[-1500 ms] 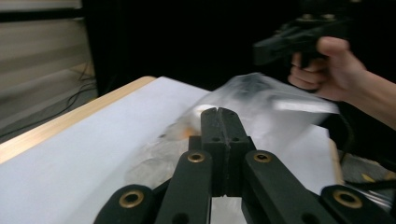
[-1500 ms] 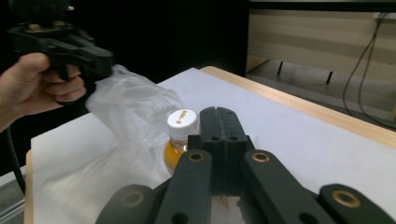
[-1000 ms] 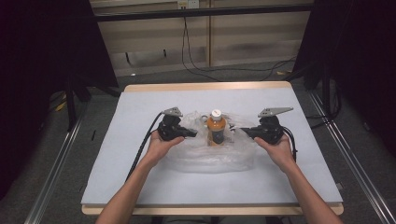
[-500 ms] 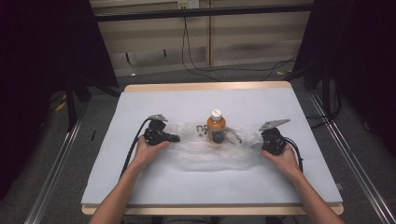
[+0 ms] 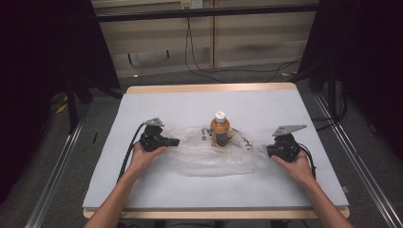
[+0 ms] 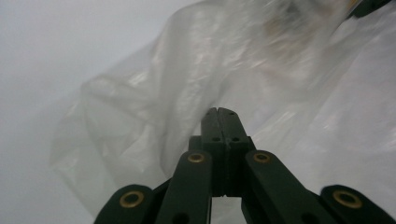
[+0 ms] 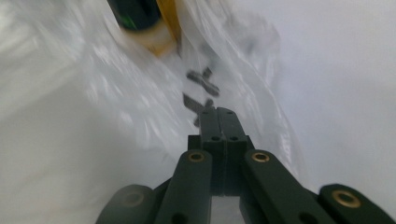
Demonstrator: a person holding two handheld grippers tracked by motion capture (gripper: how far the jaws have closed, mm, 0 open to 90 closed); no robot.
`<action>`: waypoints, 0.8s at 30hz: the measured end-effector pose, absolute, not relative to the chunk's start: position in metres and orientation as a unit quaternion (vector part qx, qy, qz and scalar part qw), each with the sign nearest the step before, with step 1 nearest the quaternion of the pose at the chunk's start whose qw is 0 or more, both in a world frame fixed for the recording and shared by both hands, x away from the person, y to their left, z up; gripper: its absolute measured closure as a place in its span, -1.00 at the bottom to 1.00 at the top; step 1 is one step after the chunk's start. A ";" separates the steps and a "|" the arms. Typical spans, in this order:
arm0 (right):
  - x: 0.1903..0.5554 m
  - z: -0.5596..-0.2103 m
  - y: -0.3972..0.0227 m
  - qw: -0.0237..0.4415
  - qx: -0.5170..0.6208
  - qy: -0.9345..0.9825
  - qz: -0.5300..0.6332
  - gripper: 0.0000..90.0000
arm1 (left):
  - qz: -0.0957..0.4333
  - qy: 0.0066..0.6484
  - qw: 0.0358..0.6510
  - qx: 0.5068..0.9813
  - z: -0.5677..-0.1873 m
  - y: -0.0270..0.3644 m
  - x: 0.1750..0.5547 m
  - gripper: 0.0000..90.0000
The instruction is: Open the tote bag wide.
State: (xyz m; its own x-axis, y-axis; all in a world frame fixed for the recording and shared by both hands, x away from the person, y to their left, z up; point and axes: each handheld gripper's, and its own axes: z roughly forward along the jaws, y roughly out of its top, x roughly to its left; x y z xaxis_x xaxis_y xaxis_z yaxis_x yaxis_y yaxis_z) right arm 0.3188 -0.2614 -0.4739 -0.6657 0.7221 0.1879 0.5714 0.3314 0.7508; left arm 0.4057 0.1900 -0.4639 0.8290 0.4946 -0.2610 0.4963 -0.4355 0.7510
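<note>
Both pairs of fingers [image 6: 219, 122] pinch the clear plastic bag [image 5: 209, 156] taut around the orange bottle [image 5: 220, 130]; next I lift evenly.

high: above, facing forward-down, far | gripper views: close along jaws | shared: plastic bag [image 5: 214, 156], bottle [image 5: 220, 130]

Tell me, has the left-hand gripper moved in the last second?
Yes. The left gripper has slid leftward, away from the bottle, which stayed put.
</note>
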 end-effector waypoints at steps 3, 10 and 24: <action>0.322 -0.461 -0.258 0.094 0.390 0.804 0.440 1.00 | 0.004 0.284 0.469 0.836 -0.447 0.193 0.400 1.00; 0.330 -0.424 -0.252 0.106 0.374 0.789 0.475 1.00 | 0.012 0.241 0.484 0.841 -0.418 0.182 0.381 1.00; 0.378 -0.403 -0.202 0.047 0.322 0.861 0.391 1.00 | -0.015 0.201 0.388 0.899 -0.426 0.095 0.399 1.00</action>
State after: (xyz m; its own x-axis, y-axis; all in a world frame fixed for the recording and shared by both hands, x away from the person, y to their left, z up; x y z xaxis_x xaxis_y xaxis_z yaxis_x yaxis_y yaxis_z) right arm 0.3778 -0.2021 -0.4034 -0.7883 0.5909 0.1716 0.5180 0.4868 0.7034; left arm 0.3986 0.0950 -0.4255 0.9184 0.3505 -0.1835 0.3740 -0.6183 0.6912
